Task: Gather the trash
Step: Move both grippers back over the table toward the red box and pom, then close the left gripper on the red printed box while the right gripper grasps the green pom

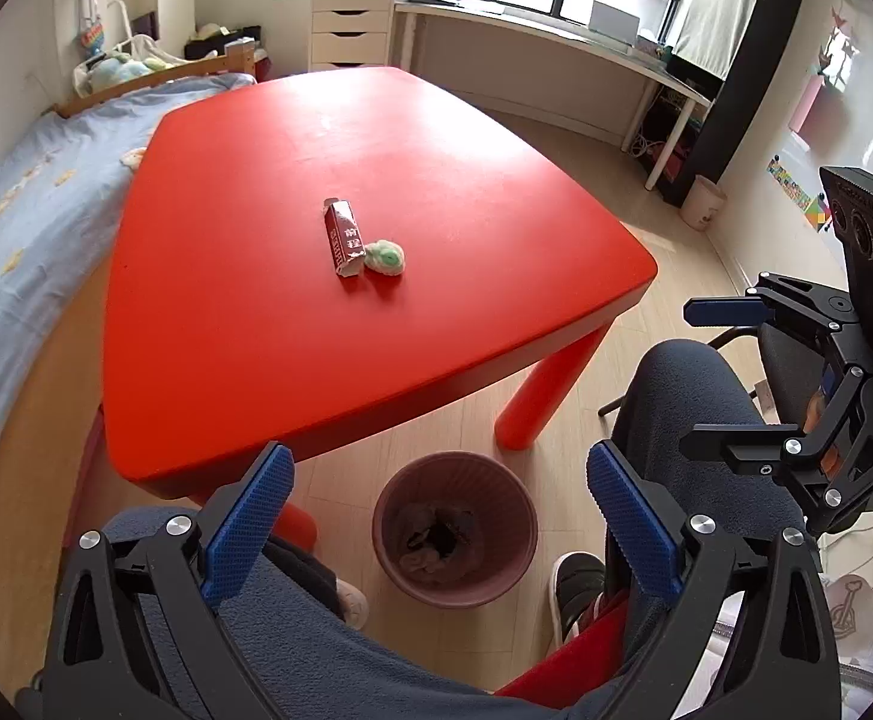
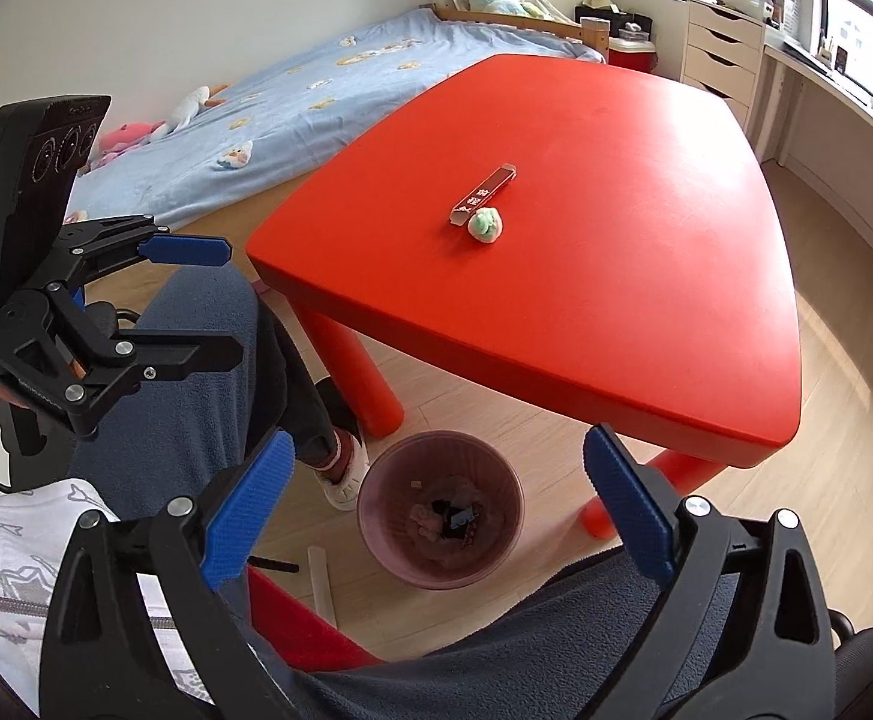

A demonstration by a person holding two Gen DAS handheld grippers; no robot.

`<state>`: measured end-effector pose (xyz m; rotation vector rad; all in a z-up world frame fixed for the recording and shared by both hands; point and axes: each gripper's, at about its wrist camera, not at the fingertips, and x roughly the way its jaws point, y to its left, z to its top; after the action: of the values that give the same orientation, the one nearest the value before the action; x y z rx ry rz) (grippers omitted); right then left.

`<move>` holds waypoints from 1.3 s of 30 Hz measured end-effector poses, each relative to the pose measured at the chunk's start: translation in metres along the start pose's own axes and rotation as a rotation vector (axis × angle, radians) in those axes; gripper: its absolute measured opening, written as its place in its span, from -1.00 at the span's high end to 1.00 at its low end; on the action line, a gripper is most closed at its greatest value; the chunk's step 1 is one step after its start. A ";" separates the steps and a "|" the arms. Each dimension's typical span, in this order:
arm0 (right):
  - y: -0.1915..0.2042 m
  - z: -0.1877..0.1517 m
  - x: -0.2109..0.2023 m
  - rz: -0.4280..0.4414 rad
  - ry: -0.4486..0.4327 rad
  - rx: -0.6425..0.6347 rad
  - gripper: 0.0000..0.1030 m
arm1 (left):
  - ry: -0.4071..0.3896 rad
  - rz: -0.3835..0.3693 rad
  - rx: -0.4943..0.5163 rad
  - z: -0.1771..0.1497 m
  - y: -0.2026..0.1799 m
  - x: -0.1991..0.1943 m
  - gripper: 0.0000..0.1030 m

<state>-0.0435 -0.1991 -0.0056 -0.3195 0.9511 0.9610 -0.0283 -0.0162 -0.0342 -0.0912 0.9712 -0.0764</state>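
A dark red snack wrapper (image 1: 343, 236) (image 2: 483, 194) lies flat on the red table (image 1: 244, 324) (image 2: 646, 300), with a crumpled green-and-white wad (image 1: 384, 257) (image 2: 485, 225) touching its near end. A purple waste bin (image 1: 456, 531) (image 2: 441, 507) with some trash inside stands on the floor below the table's near edge. My left gripper (image 1: 439, 510) (image 2: 208, 300) is open and empty, above the bin and my lap. My right gripper (image 2: 439, 504) (image 1: 700, 378) is open and empty, also above the bin.
A bed with a blue cover (image 1: 22, 204) (image 2: 292, 96) lies along the table's far left side. A white desk (image 1: 556, 42) and drawer unit (image 1: 349, 24) stand by the window. My legs in dark trousers (image 1: 694, 420) flank the bin. A red chair edge (image 2: 292, 624) is under me.
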 end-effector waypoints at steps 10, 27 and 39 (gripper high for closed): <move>-0.002 -0.001 0.003 0.007 0.009 0.012 -0.93 | 0.004 0.013 -0.032 0.000 0.006 0.000 -0.85; -0.007 0.010 0.005 0.015 0.000 0.009 -0.93 | 0.004 0.017 -0.088 0.013 0.024 0.000 -0.85; -0.020 0.050 0.014 -0.002 -0.030 -0.037 -0.93 | 0.006 0.044 -0.088 0.056 0.044 0.011 -0.85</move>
<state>0.0032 -0.1723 0.0085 -0.3359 0.9065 0.9803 0.0250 0.0292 -0.0166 -0.1507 0.9820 0.0065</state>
